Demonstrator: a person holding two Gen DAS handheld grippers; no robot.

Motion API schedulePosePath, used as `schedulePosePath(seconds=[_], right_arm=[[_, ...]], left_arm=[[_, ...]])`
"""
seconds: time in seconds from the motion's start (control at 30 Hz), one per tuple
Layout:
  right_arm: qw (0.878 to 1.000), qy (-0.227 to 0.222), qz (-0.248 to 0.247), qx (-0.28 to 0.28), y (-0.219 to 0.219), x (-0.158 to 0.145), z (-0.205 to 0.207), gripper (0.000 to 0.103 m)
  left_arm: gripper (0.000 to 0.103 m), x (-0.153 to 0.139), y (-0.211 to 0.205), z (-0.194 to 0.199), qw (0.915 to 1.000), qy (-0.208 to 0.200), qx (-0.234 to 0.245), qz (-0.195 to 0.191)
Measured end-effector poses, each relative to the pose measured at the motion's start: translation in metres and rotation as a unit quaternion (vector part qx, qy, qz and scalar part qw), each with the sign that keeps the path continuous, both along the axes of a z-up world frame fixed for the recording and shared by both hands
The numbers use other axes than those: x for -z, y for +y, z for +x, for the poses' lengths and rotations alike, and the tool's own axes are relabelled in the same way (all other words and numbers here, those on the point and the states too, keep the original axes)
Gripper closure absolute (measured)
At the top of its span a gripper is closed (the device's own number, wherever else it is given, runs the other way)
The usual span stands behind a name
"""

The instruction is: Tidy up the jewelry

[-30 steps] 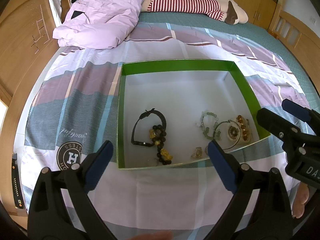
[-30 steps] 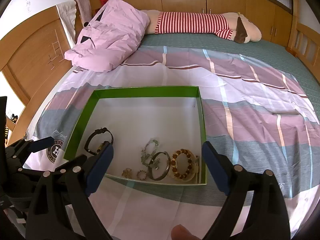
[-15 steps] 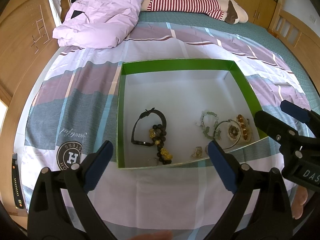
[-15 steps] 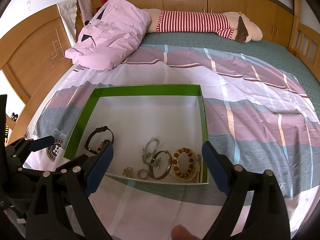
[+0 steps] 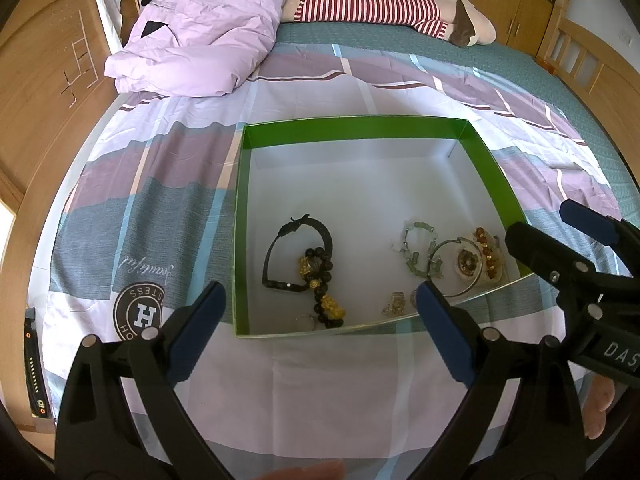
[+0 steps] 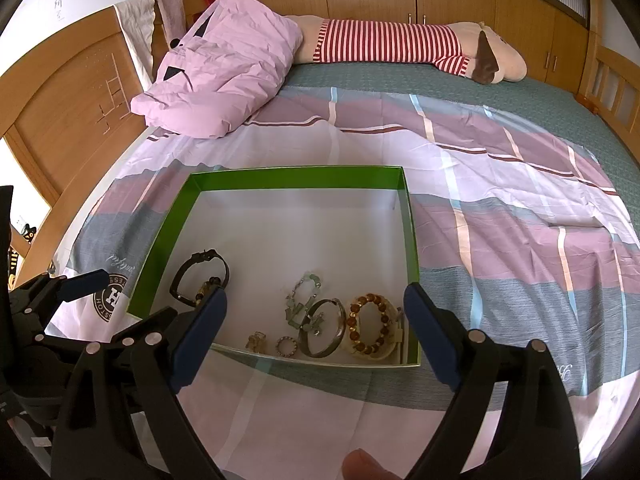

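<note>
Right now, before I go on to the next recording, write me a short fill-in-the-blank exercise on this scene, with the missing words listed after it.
1. All the jewelry lies inside a shallow box whose walls are coloured ____.
2. The box rests on a ____, not on a table.
3. The jaws of both the left gripper and the right gripper are ____, with nothing held between them.
4. The amber bead bracelet lies near the box's ____ wall as the right wrist view shows it.

Missing words: green; bed; open; right

green box [image 5: 240,240], jewelry [image 5: 316,272] inside, bedspread [image 5: 160,208]

Jewelry [image 5: 316,272] – loose pieces along green box's [image 5: 356,132] near edge.
</note>
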State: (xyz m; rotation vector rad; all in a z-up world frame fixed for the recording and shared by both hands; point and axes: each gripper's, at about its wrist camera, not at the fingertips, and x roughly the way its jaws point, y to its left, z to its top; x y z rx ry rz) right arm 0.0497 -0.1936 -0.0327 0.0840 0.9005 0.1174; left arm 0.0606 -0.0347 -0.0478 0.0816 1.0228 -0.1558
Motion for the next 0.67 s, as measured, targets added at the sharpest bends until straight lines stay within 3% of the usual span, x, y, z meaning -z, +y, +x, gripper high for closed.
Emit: schedulePosePath(seconds=[0.53, 0.67], right_arm=[[1.000, -0.001, 0.001, 0.002, -0.001, -0.001, 0.000, 0.013], [0.999, -0.019, -0.009, 0.032, -0.025, -0.008, 0.001, 0.013]], left_arm=[[0.005, 0.000, 0.003, 0.001, 1.0000, 0.005, 0.007, 0.004], [0.005, -0.007, 0.021, -0.007, 0.9999, -0.002, -0.013, -0.003]])
